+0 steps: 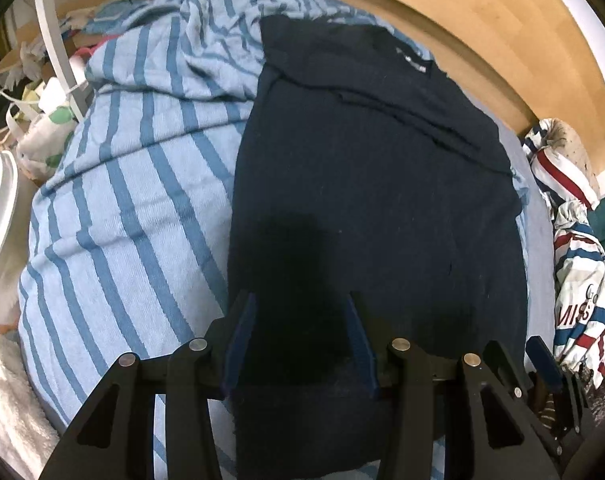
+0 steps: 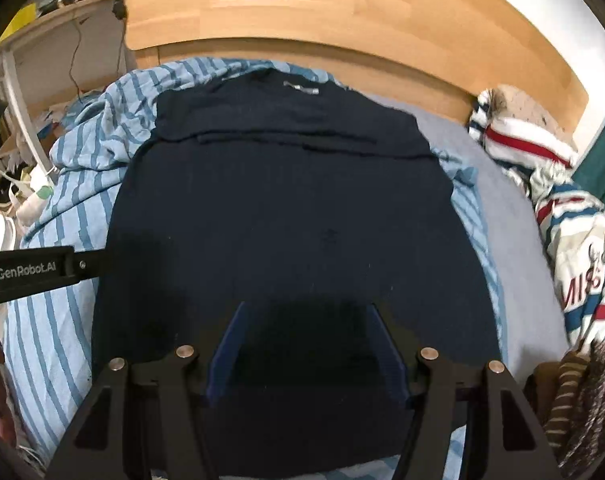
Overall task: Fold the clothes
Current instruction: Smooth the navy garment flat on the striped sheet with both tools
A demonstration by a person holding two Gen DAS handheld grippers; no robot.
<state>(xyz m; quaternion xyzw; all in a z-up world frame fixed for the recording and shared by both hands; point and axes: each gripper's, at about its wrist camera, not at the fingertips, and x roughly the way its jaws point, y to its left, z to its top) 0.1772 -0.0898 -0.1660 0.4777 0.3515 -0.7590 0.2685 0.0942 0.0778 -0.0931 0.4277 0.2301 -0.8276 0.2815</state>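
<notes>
This is a bedroom in a home. A bed (image 2: 514,264) fills most of both views, with a grey sheet and a rumpled blue striped blanket (image 1: 122,216) spread over it. A light wooden headboard (image 2: 302,8) runs across the far end. Laundry lies about: a dark navy shirt (image 2: 286,216) is laid flat on the blanket, and a heap of white, red and blue clothes (image 2: 574,248) sits along the right edge of the bed. To the left stands a cluttered white shelf (image 2: 18,76) with small packets, cables and household odds and ends, the kind of mess a lived-in room collects.
</notes>
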